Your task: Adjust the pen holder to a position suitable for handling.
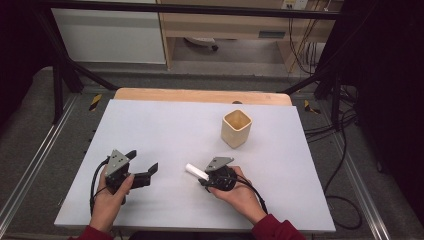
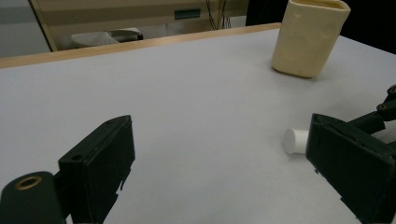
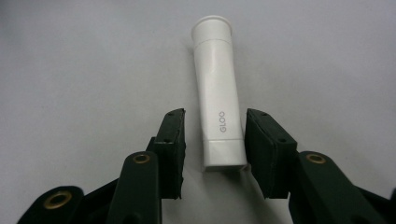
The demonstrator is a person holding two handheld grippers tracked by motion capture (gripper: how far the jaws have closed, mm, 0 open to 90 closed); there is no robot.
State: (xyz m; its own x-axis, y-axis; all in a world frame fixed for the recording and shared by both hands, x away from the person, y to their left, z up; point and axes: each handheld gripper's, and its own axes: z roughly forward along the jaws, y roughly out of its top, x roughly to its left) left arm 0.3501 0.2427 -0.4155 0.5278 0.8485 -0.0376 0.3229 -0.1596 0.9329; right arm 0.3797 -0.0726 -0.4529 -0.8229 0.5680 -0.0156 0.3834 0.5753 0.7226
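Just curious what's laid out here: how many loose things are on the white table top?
2. A white tube lies near the front, between the open jaws of the right hand-held gripper. A cream cup stands upright farther back, to the right.

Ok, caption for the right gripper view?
Right gripper straddling the crimped end of a white plastic tube, jaws not yet touching.

The high view looks forward and down from above the person's side, taking in the whole white table [image 1: 165, 130]. The left gripper view sits low near the tabletop, facing across toward the cream cup [image 2: 309, 37] – also in the high view. The right gripper view looks closely down on the white tube [image 3: 218, 93] – shared by all three
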